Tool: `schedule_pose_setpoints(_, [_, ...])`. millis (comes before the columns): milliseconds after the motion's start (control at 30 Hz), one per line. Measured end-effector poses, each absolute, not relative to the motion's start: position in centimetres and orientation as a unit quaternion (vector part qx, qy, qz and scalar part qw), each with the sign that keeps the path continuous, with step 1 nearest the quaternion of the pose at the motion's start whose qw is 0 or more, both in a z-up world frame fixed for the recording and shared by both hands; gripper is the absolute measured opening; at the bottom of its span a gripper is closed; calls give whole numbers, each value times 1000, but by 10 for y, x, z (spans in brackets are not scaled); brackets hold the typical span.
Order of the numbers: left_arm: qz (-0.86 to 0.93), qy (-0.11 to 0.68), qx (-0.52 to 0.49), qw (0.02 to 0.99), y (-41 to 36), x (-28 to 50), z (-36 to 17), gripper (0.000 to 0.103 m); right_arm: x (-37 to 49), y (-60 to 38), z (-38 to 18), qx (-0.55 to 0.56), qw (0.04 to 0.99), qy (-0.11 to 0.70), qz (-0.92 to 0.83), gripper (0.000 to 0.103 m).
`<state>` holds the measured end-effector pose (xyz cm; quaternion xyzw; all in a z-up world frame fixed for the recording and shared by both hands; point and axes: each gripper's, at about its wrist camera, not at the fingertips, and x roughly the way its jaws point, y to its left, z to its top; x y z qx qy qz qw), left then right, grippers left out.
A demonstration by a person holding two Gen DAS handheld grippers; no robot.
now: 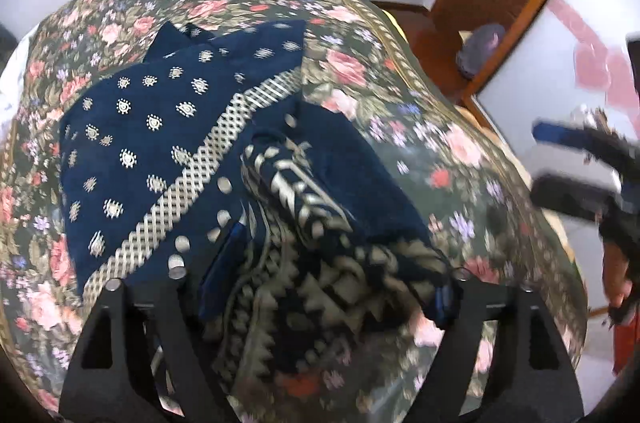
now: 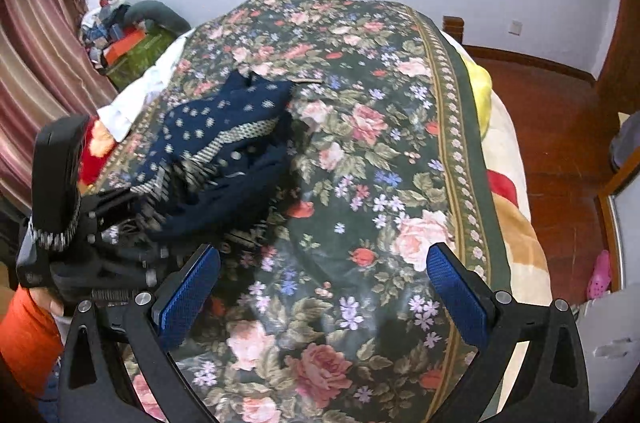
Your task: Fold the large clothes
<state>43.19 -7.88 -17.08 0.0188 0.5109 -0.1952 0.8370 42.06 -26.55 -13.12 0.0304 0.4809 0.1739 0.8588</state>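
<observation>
Where left tongs (image 1: 328,287) spread over navy garment (image 1: 168,127), right tongs (image 2: 324,287) spread empty beside it.

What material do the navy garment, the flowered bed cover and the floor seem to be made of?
Navy garment: soft woven cloth, probably cotton or rayon, matte, with pale printed motifs; it creases loosely. Flowered bed cover: printed fabric, slightly smooth. Floor: reddish wood, or a wood-look surface, glossy, with plank lines.
</observation>
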Motion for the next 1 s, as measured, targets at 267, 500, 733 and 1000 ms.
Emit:
schedule_pose_setpoints(267, [-183, 473, 23, 861, -40, 398, -117, 78, 441, -238, -117, 51, 851, 477, 215, 103])
schedule_pose_setpoints(500, [-95, 456, 28, 885, 35, 406, -105, 82, 477, -175, -131, 43, 829, 496, 254, 103])
schedule_pose_setpoints(733, [-86, 517, -55, 850, 87, 430, -161, 82, 520, -149, -195, 56, 786, 564, 245, 103])
schedule_pose_setpoints(1000, [-165, 531, -200, 806, 103, 462, -205, 88, 537, -162, -246, 129, 725, 604, 303, 103])
